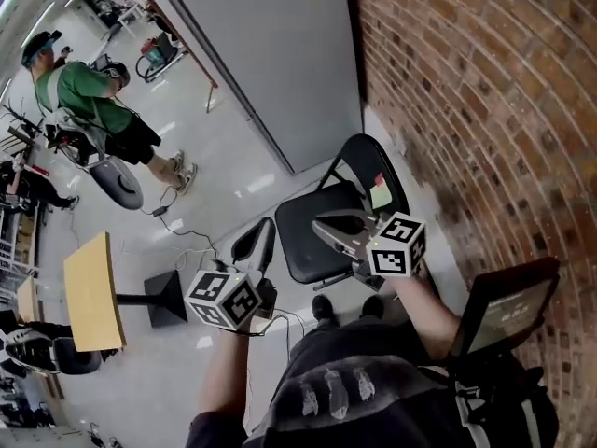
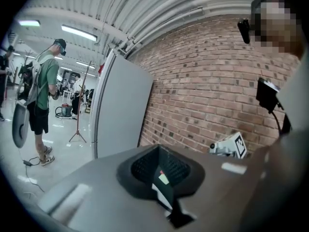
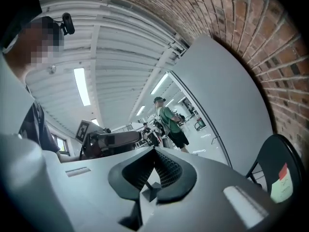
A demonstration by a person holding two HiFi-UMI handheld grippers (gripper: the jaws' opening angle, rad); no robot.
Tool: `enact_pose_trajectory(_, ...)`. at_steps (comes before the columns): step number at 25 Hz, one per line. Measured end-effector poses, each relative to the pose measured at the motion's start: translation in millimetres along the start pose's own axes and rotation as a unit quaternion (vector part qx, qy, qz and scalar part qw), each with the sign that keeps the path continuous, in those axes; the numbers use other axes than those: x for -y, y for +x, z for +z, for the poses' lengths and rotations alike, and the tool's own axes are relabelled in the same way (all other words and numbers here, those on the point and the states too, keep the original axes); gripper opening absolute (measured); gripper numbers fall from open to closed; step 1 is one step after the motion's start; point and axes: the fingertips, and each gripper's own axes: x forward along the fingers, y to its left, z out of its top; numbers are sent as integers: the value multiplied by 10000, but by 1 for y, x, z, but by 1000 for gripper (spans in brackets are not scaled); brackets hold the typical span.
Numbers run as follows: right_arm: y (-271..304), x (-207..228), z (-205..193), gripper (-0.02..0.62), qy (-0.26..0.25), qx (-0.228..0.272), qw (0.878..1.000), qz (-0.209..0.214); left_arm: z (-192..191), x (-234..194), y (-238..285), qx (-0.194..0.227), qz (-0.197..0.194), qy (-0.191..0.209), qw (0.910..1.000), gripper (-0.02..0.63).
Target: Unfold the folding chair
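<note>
The left tool [image 1: 258, 234] and right tool [image 1: 324, 224] are held with jaws together, nothing gripped. Just beyond them the folding chair [image 1: 308, 241] stands open; if bumped, it could be tipped against the brick wall [image 1: 466, 110] behind.

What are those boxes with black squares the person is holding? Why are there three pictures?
Those are two hand tools: the left gripper and the right gripper. The patterned cubes are part of them. The head view comes from a camera on the person's head, looking down. The other two pictures come from a camera riding on each gripper. Both grippers have their fingers shut and hold nothing. On the floor, a black chair stands unfolded beside a brick wall.
</note>
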Motion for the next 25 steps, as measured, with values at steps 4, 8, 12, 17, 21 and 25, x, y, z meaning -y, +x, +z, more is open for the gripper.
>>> enact_pose_trajectory(4, -4, -13, -7, 2, 72, -189, 9997, -115, -20, -2, -6, -162, -83, -392, 9991, 0)
enact_pose_trajectory(8, 8, -16, -3, 2, 0, -203, 9996, -193, -22, -12, -11, -146, -170, -433, 9988, 0)
enact_pose_trajectory(12, 34, -31, 0, 2, -66, -209, 9996, -198, -17, -35, -27, 24, -225, -537, 9983, 0)
enact_pose_trajectory(17, 76, -60, -3, 2, -273, -434, 9986, -81, -10, -73, -54, 213, -223, -750, 9967, 0)
enact_pose_trajectory(21, 108, -81, -18, 2, -390, -651, 9971, -92, -17, -100, -83, 340, -213, -880, 9953, 0)
enact_pose_trajectory(25, 130, -98, -29, 2, -454, -784, 9958, -97, -28, -122, -103, 358, -243, -1092, 9931, 0)
